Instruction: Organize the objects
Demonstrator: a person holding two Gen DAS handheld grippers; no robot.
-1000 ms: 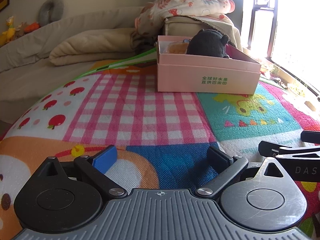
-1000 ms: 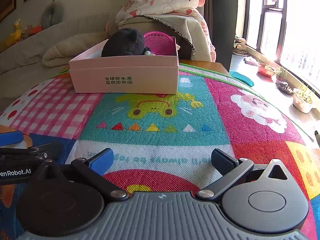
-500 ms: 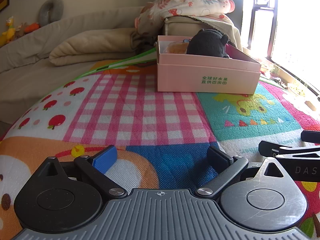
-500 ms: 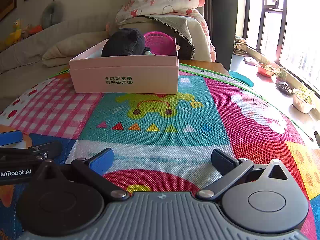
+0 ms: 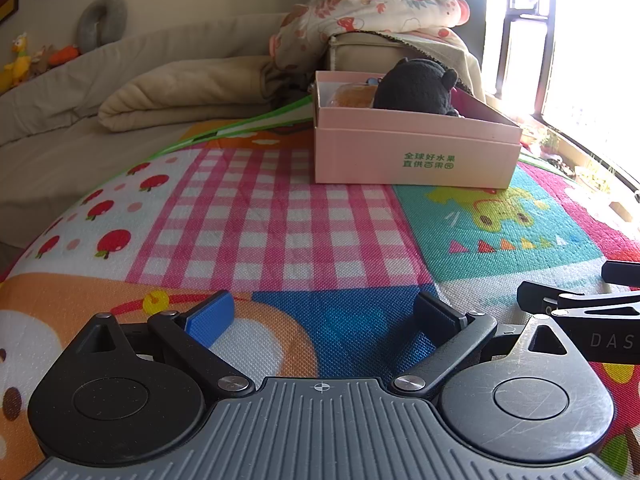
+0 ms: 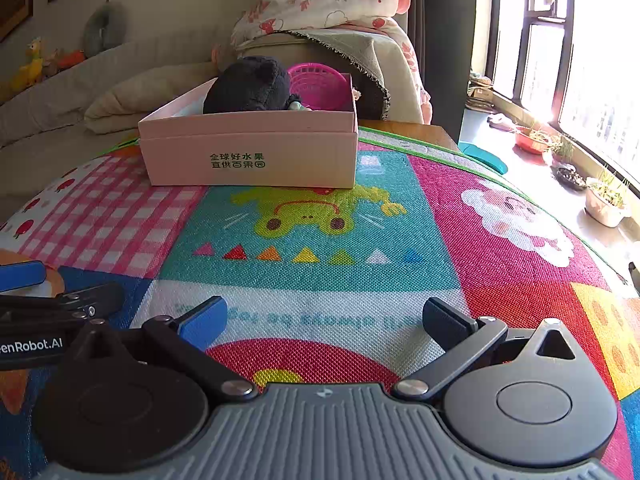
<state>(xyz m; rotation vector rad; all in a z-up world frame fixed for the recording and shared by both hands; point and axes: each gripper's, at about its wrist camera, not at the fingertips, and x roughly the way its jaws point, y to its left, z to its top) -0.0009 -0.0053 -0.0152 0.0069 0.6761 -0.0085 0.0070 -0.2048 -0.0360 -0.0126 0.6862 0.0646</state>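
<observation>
Both grippers sit low over the mat (image 5: 280, 216) near its front edge, side by side and empty. The left gripper (image 5: 324, 316) has its jaws spread wide, blue pad (image 5: 210, 318) on one side and black pad on the other, with only blue mat pattern between them. The right gripper (image 6: 324, 316) is just as wide, nothing between its fingers but the printed mat. Each shows at the edge of the other's view: the right one at the right edge of the left view, the left one at the left edge of the right view.

Toward the mat's far edge stands the pink box (image 6: 252, 152), open-topped, green print on its front wall. Inside it lies a black plush (image 6: 250, 86), rising above the rim, with a pink basket (image 6: 318, 84) behind it toward the box's right end. From the left view an orange thing (image 5: 352, 96) shows in the box beside the plush; what it is cannot be told.

Behind the box is a beige quilt (image 5: 180, 88) and a floral blanket (image 5: 372, 8). Windows (image 6: 580, 40) glare at the right.
</observation>
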